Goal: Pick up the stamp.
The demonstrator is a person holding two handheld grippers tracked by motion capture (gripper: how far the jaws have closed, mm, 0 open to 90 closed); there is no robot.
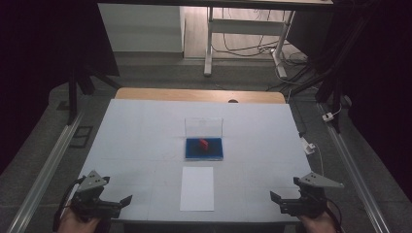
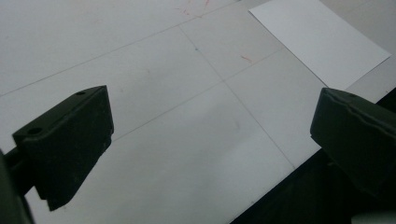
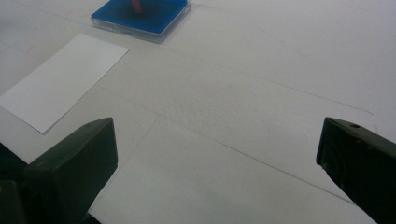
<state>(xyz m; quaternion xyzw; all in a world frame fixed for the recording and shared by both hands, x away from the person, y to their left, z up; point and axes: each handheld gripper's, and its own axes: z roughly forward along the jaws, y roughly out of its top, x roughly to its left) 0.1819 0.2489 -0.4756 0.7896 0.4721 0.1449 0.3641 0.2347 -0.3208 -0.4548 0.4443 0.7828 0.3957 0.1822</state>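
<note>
The left tongs (image 1: 127,200) rested at about seven o'clock on the table (image 1: 131,131), held in a hand (image 1: 73,222) that came in from the bottom edge. Their jaws stood wide apart with nothing between them; in the left gripper view the left tongs (image 2: 210,140) framed bare white table (image 2: 140,56) across the gap. The right tongs (image 1: 275,196) sat at about five o'clock, gripped by the other hand (image 1: 318,224), and were likewise released and empty; in the right gripper view the right tongs (image 3: 217,149) spanned the plain table (image 3: 280,60) surface.

Both tongs pointed inward toward each other along the near edge, well apart from one another.

Between them, at six o'clock and close to the near edge, lay a white sheet of paper (image 1: 197,188), flat, with its long side running away from the person. Neither pair of tongs touched it. The sheet also showed at the two o'clock corner of the left gripper view (image 2: 322,42) and at nine o'clock in the right gripper view (image 3: 60,81).

Just beyond the paper, at the middle of the table, stood a clear case (image 1: 204,127) with its lid raised upright, holding a blue pad (image 1: 204,149). A small red object (image 1: 203,143) sat on the pad. The blue pad (image 3: 140,16) and the red object (image 3: 137,4) appeared at twelve o'clock in the right gripper view, the object cut off by the top edge.
</note>
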